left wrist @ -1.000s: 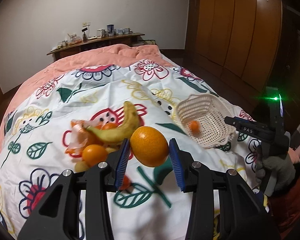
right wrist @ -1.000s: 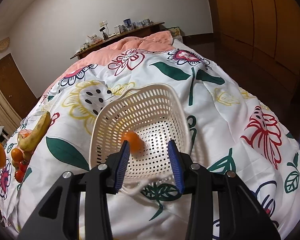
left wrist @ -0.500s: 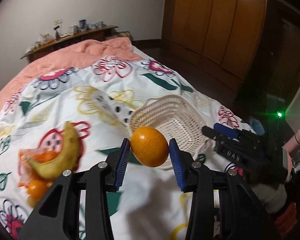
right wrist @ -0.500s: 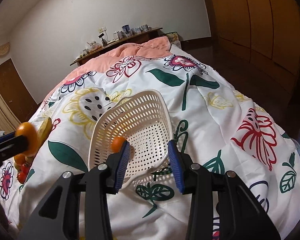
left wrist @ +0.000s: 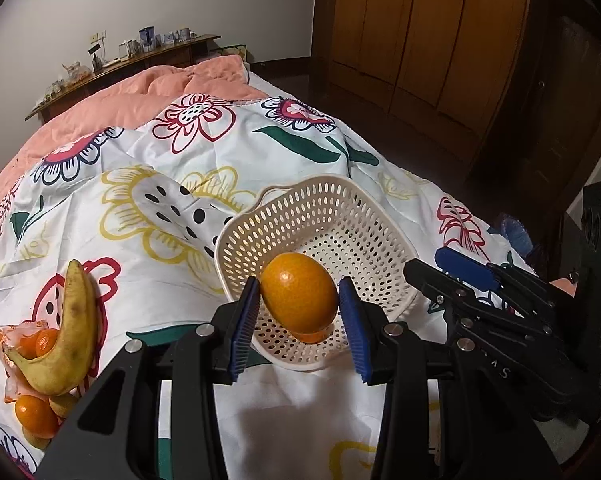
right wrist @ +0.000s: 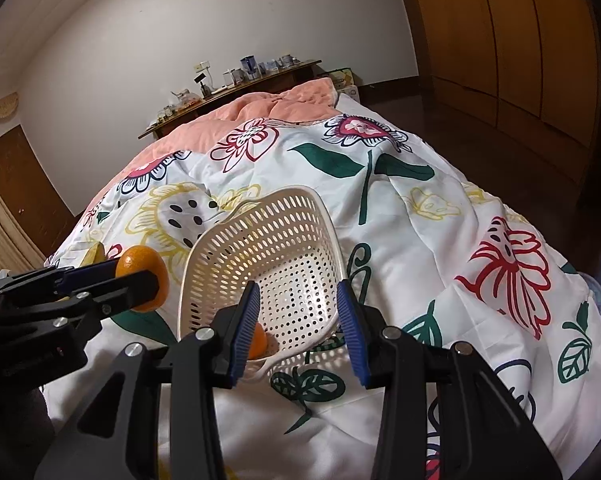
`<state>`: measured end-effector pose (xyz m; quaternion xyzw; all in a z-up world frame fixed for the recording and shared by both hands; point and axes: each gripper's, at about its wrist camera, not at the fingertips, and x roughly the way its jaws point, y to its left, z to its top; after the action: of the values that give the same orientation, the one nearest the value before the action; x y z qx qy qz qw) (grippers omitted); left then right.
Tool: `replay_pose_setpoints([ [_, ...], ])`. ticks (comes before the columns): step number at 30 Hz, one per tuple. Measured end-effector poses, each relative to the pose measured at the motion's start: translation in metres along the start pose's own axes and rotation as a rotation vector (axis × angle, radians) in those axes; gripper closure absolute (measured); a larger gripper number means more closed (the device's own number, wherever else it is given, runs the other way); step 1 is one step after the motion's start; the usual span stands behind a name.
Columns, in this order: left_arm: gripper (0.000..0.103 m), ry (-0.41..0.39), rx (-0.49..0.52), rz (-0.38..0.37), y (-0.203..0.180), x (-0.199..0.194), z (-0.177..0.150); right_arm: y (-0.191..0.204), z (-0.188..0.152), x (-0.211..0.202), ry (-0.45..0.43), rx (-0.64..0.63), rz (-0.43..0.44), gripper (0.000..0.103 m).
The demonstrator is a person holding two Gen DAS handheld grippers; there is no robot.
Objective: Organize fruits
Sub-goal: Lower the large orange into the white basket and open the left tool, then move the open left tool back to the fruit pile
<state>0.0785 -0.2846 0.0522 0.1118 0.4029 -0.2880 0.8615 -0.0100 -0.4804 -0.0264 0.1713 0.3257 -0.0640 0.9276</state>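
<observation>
A floral quilt (left wrist: 172,216) in white with red, yellow and green flowers covers the near part of the bed. A pink blanket (left wrist: 112,104) lies bunched beyond it, toward the wall. Behind the bed a long wooden shelf (right wrist: 236,88) runs along the white wall (right wrist: 180,32), crowded with small cups and jars too small to tell apart. Wooden wardrobe doors (left wrist: 432,32) fill the right side, above a dark floor (right wrist: 480,140).

Left gripper (left wrist: 299,312): pointed steeply downward, blue pads closed on an orange (left wrist: 299,297). Right gripper (right wrist: 298,326): pointed downward, jaws parted around a basket rim (right wrist: 332,322); grip unclear.
</observation>
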Motion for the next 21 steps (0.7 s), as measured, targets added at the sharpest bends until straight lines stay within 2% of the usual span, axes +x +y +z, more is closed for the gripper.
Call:
replay_pose_setpoints([
  [1,0.058,-0.003,-0.003,-0.002,0.000,0.000,0.001,-0.001,0.000,0.000,0.002,0.006,-0.001,0.062],
  [3,0.047,-0.015,-0.009,0.000,0.001,-0.002,0.002,-0.001,-0.001,0.000,0.004,0.010,-0.002,0.062],
  [14,0.044,-0.038,-0.053,0.004,0.013,-0.010,0.001,0.002,-0.002,0.000,0.003,0.007,0.004,0.060],
  [17,0.037,-0.049,-0.070,0.017,0.018,-0.013,0.000,0.003,-0.002,0.000,0.003,0.008,0.005,0.056],
  [21,0.037,-0.065,-0.084,0.049,0.026,-0.019,0.000,0.005,-0.003,0.000,0.007,0.008,0.009,0.052],
])
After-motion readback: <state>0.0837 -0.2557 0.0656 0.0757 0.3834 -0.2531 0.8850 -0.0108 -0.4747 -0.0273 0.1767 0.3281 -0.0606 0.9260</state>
